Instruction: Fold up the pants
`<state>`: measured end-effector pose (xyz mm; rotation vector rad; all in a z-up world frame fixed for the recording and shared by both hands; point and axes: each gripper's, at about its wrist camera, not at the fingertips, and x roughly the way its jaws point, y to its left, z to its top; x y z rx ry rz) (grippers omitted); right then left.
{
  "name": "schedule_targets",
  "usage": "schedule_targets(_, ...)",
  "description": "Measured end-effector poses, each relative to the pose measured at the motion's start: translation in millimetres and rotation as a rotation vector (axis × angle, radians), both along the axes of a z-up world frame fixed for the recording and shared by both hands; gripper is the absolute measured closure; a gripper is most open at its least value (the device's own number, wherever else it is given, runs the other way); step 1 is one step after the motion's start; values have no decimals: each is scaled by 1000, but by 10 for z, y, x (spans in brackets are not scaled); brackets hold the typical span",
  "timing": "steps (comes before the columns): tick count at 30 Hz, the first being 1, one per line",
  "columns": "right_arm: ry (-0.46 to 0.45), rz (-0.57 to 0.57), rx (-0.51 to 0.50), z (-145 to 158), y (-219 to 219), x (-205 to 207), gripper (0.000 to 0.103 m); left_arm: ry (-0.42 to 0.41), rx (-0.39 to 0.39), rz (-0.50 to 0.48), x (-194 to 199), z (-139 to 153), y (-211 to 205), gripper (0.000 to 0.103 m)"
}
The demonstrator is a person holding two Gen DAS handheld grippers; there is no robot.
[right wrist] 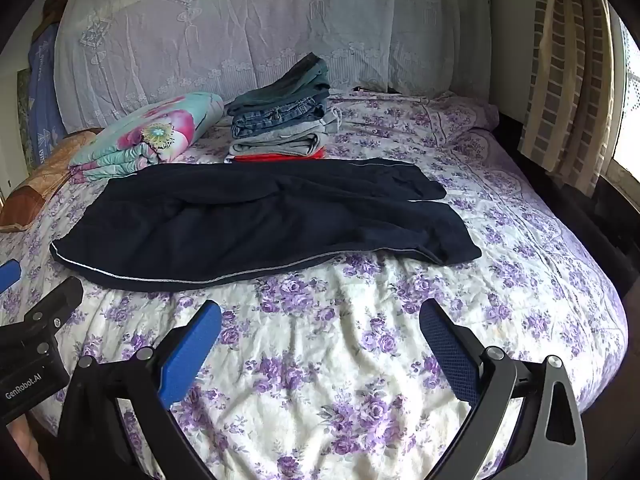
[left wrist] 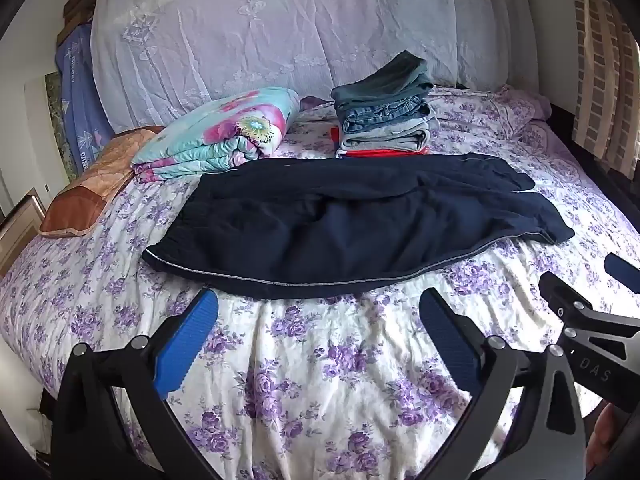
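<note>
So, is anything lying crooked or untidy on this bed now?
Only the navy pants: they lie rumpled, one leg slanting over the other. The stack of folded clothes looks tidy, though its top piece tilts.

Bare bedspread (right wrist: 320,360) fronts the pants (right wrist: 256,220); clothes stack (right wrist: 280,120) crowds behind

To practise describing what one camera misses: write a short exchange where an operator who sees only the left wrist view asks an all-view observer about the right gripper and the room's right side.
Operator: Is the right gripper open? I only see its edge.
Observer: Yes, its two blue pads stand wide apart over the bedspread and hold nothing.
Operator: What lies past the curtain?
Observer: A bright window, just right of it.
</note>
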<state>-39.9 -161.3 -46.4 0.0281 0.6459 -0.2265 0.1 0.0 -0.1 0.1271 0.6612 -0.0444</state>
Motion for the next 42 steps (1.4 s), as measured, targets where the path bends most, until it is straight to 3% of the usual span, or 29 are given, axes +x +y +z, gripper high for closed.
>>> schedule_targets(42, -3, 4, -3, -19, 96, -11, 4, 1, -24, 3, 1, -2, 20, 5)
